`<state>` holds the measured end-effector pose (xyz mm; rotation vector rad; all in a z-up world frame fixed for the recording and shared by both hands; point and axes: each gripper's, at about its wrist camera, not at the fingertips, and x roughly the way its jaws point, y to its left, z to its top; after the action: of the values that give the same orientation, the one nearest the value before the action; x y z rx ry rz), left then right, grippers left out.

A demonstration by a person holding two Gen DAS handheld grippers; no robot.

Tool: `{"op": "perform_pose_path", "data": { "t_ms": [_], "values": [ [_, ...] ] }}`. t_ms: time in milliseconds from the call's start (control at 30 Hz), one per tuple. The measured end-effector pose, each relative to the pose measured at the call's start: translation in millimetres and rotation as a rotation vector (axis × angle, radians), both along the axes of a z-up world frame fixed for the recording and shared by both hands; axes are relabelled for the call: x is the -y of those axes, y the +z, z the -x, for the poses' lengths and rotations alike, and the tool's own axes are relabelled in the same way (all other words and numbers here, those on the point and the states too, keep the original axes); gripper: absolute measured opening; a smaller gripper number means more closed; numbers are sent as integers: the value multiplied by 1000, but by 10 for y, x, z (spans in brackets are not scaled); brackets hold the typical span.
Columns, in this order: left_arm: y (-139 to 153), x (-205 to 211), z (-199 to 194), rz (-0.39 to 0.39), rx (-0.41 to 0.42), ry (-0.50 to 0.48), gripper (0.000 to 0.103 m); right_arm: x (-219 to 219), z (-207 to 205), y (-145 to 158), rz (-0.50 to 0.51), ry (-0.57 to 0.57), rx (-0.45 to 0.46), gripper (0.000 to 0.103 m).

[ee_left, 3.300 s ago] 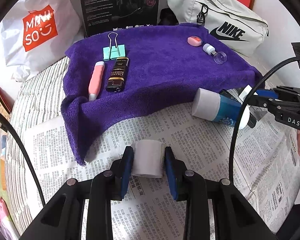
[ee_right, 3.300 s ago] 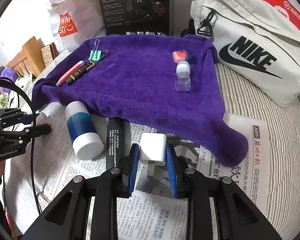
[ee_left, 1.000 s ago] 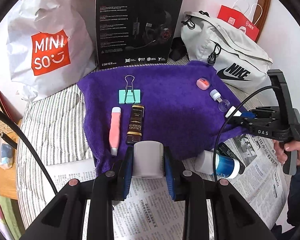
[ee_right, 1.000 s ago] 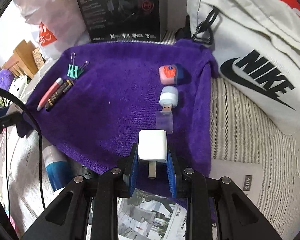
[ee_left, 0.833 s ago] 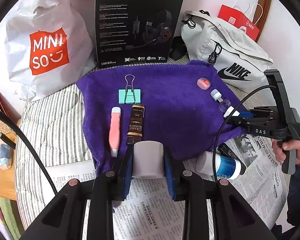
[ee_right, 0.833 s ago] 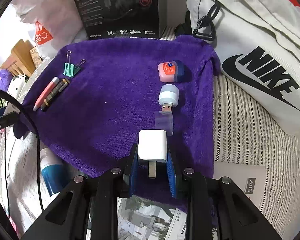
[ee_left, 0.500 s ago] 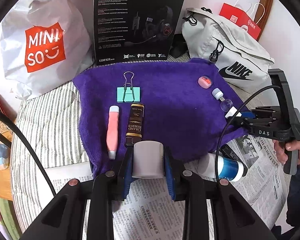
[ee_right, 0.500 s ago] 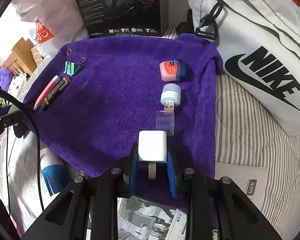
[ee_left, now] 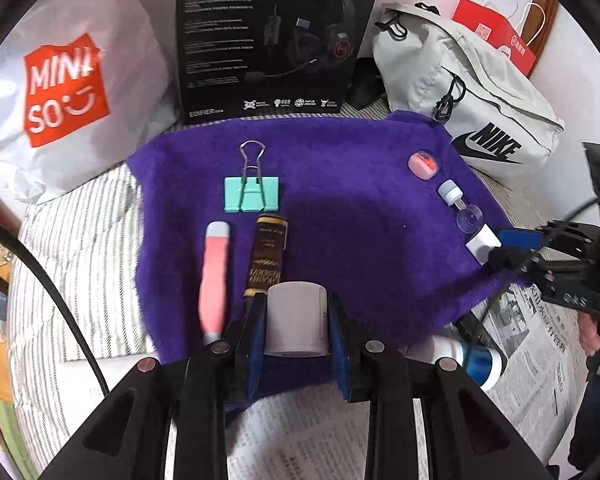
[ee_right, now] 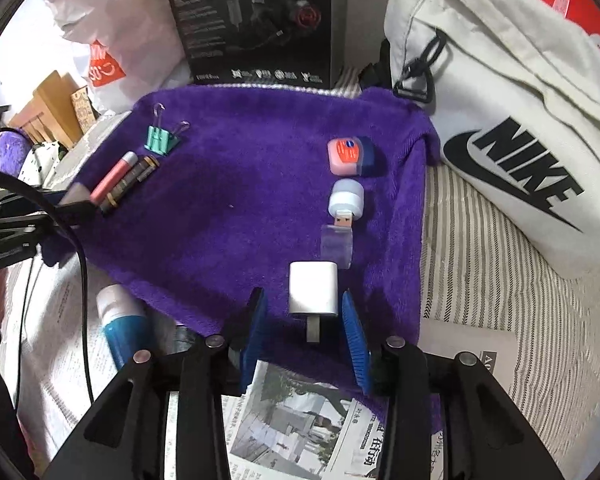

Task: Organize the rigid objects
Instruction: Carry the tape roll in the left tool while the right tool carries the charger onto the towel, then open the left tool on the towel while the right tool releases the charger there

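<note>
Two grippers over towel [ee_right: 228, 208]: right [ee_right: 304, 320] spread wide, charger [ee_right: 313, 289] loose on near-right edge extending USB-lamp row, left [ee_left: 296, 332] clamped on white roll [ee_left: 297, 319] above near-left edge, likely lining up beside lighter [ee_left: 267, 256].

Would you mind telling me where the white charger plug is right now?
In the right wrist view, the white charger plug lies on the purple towel between the open fingers of the right claw, just below the clear cap.
</note>
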<state>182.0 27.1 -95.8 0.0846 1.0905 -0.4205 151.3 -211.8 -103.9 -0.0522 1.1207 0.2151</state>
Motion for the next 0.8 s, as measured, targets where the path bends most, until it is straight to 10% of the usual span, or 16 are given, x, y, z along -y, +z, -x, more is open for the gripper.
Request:
{"op": "perform_pose_path", "data": {
  "t_ms": [800],
  "values": [
    [-222,482,-676,-52,-14,-39,27,291,389,190,-50,-82,63,44]
  ]
}}
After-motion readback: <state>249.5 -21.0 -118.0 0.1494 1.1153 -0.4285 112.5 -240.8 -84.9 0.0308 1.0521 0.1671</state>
